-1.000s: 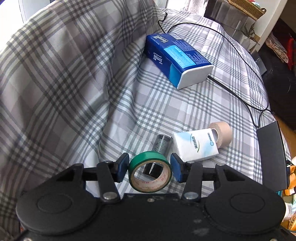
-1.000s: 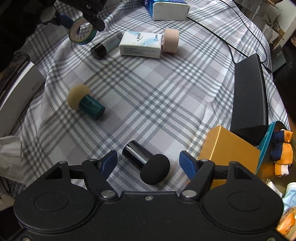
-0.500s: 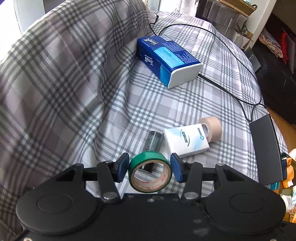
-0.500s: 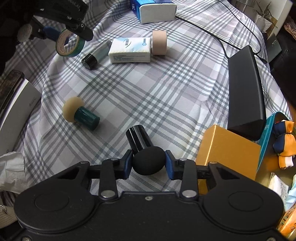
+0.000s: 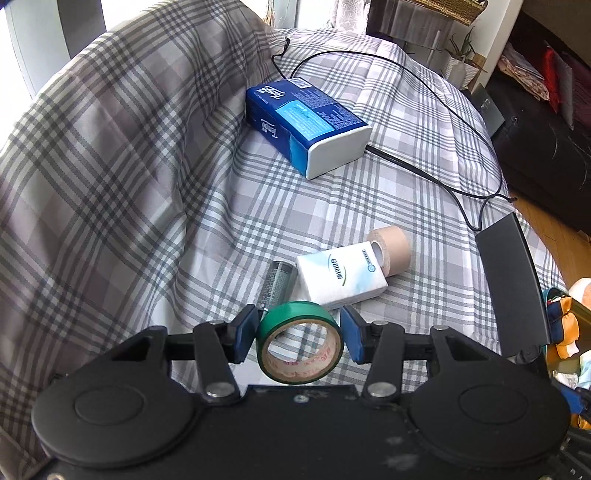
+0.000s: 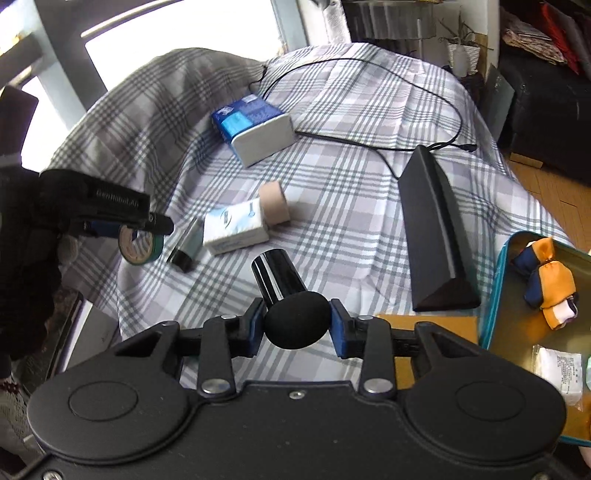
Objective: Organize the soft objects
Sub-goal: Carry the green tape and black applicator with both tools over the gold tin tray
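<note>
Over plaid cloth [image 5: 388,177], L gripper [image 5: 298,334] w/ tape [image 5: 299,341], R gripper [image 6: 297,326] w/ sponge [image 6: 297,319]

Looked like a home living room: plaid cloth [image 5: 388,192] draped over the table, tissue pack [image 5: 306,125], wicker basket [image 5: 447,9], potted plant [image 6: 461,51], dark sofa [image 5: 546,147] with cushions, wood floor [image 6: 554,188], window [image 6: 177,48] behind.

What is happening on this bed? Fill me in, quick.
A person is tidying with a gripper in each hand. The left gripper is shut on a green tape roll, held above the plaid sheet. The right gripper is shut on the black sponge applicator, also lifted. A tissue pack, beige tape roll and blue tissue box lie on the sheet. An open teal tin sits at right.
</note>
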A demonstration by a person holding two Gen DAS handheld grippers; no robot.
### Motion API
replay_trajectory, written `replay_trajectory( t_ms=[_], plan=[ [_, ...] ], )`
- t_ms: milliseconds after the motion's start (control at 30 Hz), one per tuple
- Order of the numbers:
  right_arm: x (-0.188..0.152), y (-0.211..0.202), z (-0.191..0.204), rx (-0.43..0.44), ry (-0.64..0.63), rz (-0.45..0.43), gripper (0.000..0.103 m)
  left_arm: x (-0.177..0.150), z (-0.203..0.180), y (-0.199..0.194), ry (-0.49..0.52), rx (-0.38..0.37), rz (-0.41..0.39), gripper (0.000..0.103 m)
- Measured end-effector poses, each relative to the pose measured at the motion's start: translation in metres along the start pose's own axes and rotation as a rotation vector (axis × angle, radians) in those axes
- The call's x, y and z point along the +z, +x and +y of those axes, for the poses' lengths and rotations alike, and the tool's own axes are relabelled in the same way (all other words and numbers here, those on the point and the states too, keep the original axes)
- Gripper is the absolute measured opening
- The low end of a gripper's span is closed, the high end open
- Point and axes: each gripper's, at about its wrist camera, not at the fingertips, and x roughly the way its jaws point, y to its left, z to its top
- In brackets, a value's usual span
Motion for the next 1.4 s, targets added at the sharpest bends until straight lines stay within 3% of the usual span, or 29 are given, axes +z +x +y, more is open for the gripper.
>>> replay_trajectory(
  t_ms=[367,567,767,1100,1400],
  plan=[
    [0.007,-0.051,-0.077,-0.27,0.38,-0.26,0.038,-0.005,-0.085,-0.021,0.179,-0.114,-0.02,0.046],
    [-0.003,-0.076,-0.119,-0.533,0.555,-0.336,0.038,-0.013,-0.147,-0.028,0.286,-0.195,-0.023,0.046],
    [-0.011,-0.096,-0.145,-0.686,0.617,-0.35,0.038,-0.026,-0.215,-0.027,0.382,-0.266,-0.007,0.046],
    [0.002,-0.119,-0.192,-0.742,0.666,-0.36,0.038,-0.045,-0.298,-0.007,0.457,-0.339,0.066,0.046],
    [-0.017,-0.12,-0.214,-0.772,0.766,-0.326,0.038,-0.061,-0.323,0.025,0.48,-0.339,0.119,0.047]
  ],
)
